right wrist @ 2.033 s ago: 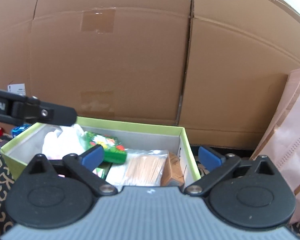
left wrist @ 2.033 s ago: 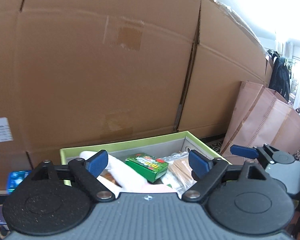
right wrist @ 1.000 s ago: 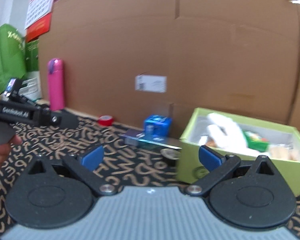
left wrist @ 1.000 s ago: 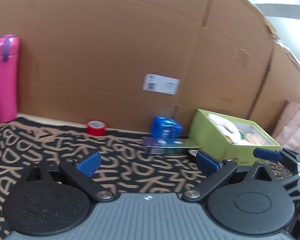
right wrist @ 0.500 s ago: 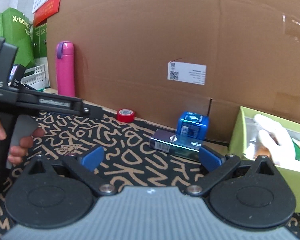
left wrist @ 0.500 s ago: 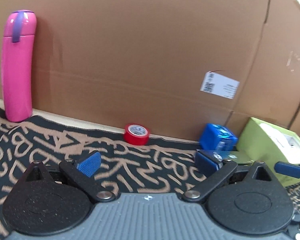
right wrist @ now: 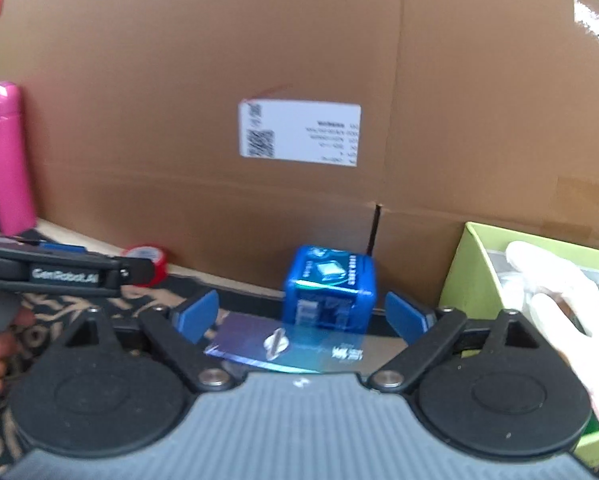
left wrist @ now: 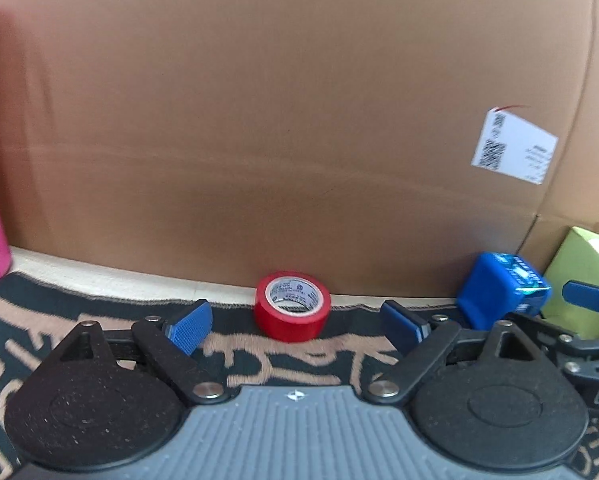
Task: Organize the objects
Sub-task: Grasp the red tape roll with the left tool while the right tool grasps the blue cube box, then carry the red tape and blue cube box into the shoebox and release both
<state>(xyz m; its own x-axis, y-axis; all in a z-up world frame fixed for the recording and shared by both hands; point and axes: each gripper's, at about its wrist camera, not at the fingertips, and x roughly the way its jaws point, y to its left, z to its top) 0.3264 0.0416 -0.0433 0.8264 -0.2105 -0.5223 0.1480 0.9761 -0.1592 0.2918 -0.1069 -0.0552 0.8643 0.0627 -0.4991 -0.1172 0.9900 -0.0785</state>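
patterned rug (left wrist: 291,364) carries red tape roll (left wrist: 292,306), blue cube box (right wrist: 330,287), green box (right wrist: 465,280).

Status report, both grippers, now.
Left gripper closing, lined up on red tape roll, nothing gripped. Right gripper closing, lined up on blue cube box and flat box. Nothing blocking.

Red tape roll (left wrist: 292,306), white core. Blue cube box (right wrist: 330,287). Pink bottle (right wrist: 8,160), purple strap. Lime-green box (right wrist: 465,272) at right. Black mat (left wrist: 291,364), tan letter pattern. Brown cardboard (left wrist: 299,120).
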